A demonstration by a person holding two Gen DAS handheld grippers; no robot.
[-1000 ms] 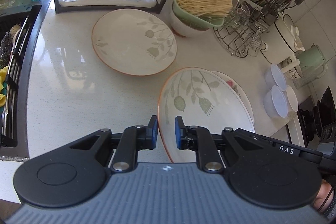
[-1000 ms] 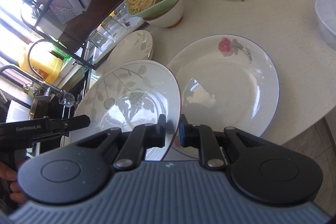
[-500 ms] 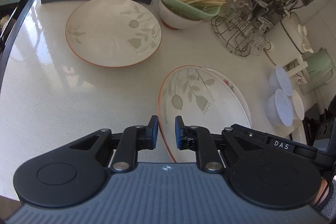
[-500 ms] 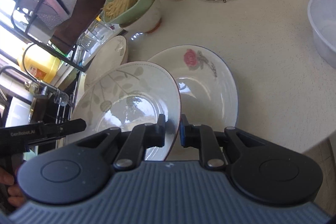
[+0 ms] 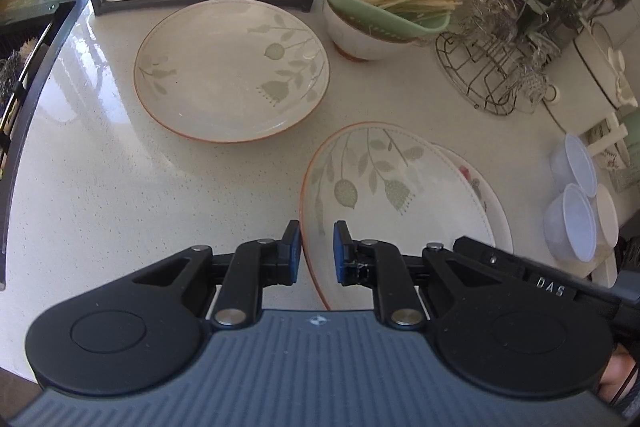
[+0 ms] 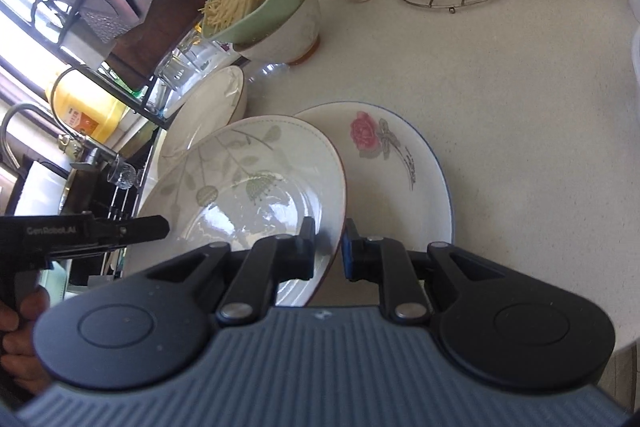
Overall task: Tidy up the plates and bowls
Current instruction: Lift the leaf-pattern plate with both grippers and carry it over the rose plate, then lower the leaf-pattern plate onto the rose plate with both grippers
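the leaf plate (image 6: 256, 187) is pinched at its rim by the right gripper (image 6: 329, 247), whose fingers are narrowly parted around the edge; it is held tilted over the rose plate (image 6: 400, 163), which lies flat near the table's (image 6: 520, 107) front edge. the left gripper (image 5: 316, 251) is seen slightly spread about the same plate's rim; contact cannot be told. a second leaf plate (image 5: 232, 79) rests nearer the back, beside a bowl of noodles (image 5: 384, 7).

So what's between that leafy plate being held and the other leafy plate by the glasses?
Nothing: in the left wrist view, only bare counter separates the held plate from the far plate.
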